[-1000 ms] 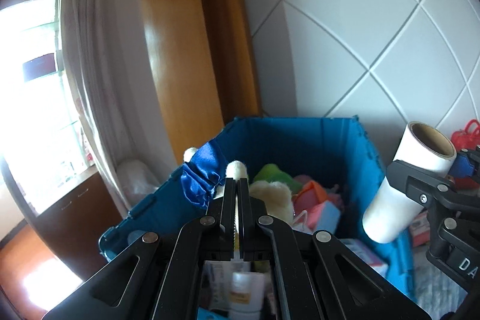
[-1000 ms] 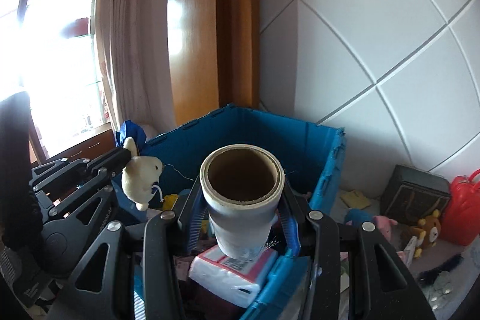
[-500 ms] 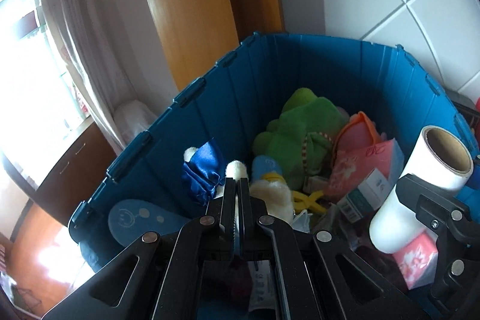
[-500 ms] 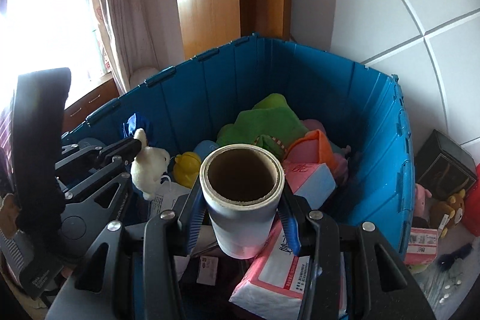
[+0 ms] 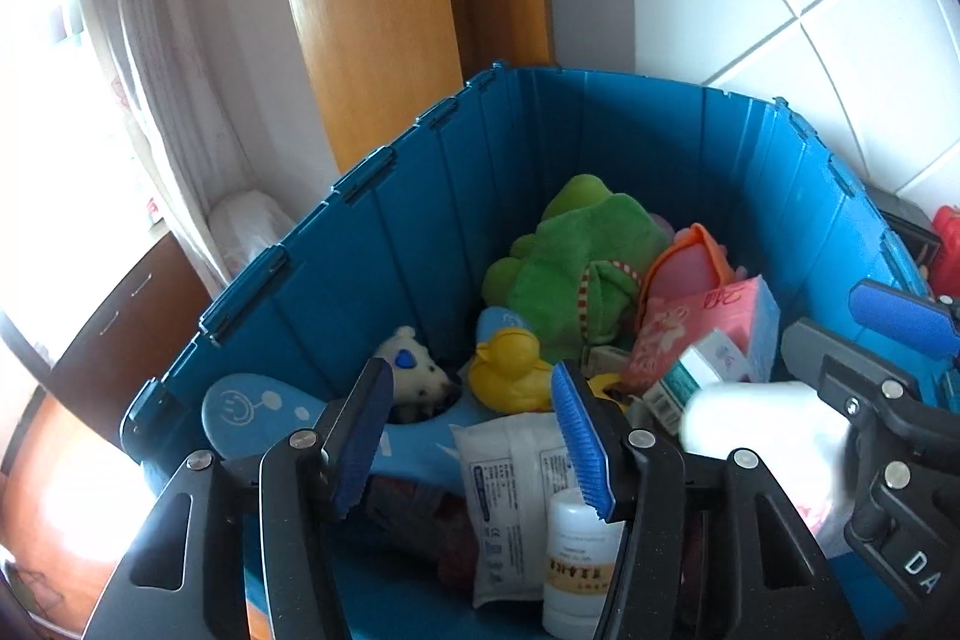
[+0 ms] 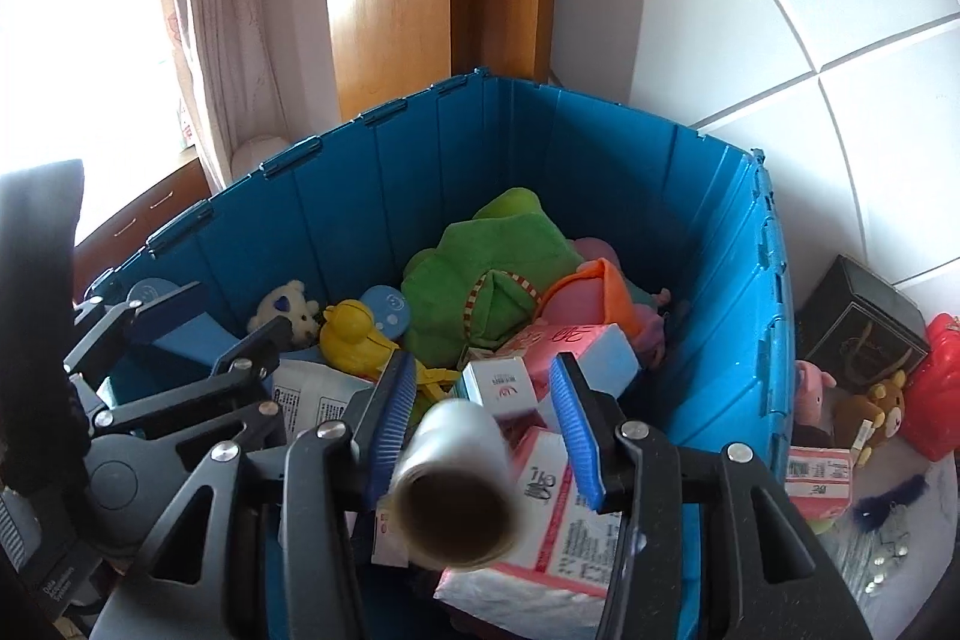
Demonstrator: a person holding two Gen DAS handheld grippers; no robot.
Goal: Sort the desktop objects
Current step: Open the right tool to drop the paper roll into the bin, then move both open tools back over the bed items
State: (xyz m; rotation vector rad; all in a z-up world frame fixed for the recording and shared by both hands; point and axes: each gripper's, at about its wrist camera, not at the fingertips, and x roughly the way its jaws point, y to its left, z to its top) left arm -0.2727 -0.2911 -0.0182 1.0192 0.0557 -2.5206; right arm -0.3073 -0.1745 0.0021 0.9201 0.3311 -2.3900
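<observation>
Ribbed blue plastic crate (image 6: 720, 244) is sitting heaped with soft and boxed goods. Both grippers are hanging over its near edge, pointing in. Left gripper (image 5: 474, 436) is standing wide open, gripping nothing; the small white plush bear (image 5: 414, 370) is lying against the crate's left wall beyond its fingertips, beside a glossy yellow rubber duck (image 5: 510, 367). Right gripper (image 6: 483, 424) is likewise spread, pads clear of the smooth white roll (image 6: 456, 484), which is blurring between them, possibly loose, above the crate's pink tissue pack (image 6: 558, 526).
</observation>
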